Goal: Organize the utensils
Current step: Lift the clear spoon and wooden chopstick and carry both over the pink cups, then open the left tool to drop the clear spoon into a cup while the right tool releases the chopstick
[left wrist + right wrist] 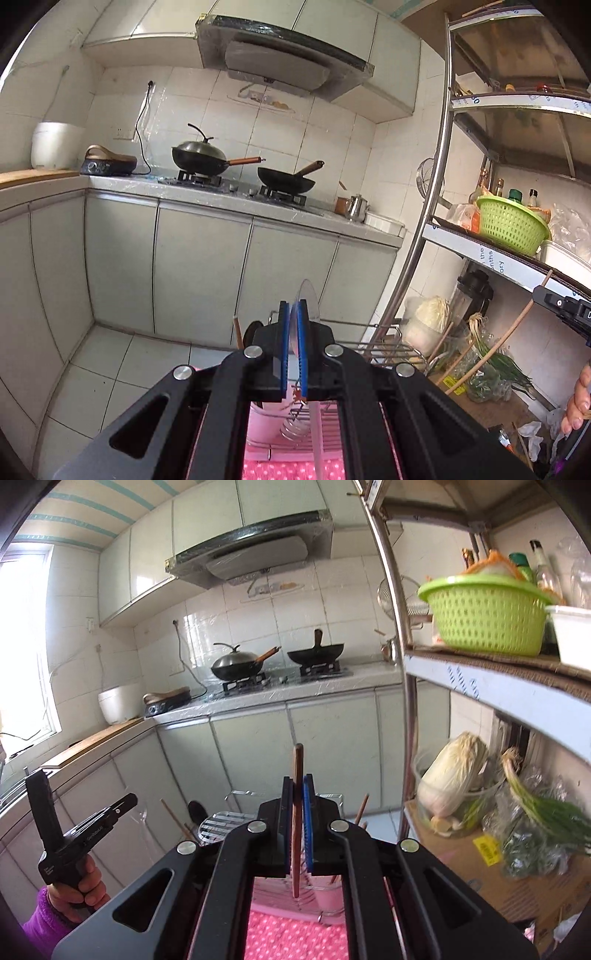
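Observation:
My left gripper [293,314] is shut on a clear plastic spoon [308,299]; its round bowl sticks up past the blue pads and its handle hangs down toward the pink surface. My right gripper [298,786] is shut on a brown wooden utensil [297,764], held upright between the pads. Below both grippers stands a wire utensil rack [236,794] on a pink dotted cloth [288,938]; it holds chopsticks [360,808], a dark spoon [197,810] and a clear slotted utensil [221,825]. The rack also shows in the left wrist view [384,349].
A metal shelf unit [402,657] stands close on the right with a green basket [484,613], cabbage [450,771] and green onions [546,808]. The kitchen counter with two woks [199,158] lies ahead across the tiled floor [110,365].

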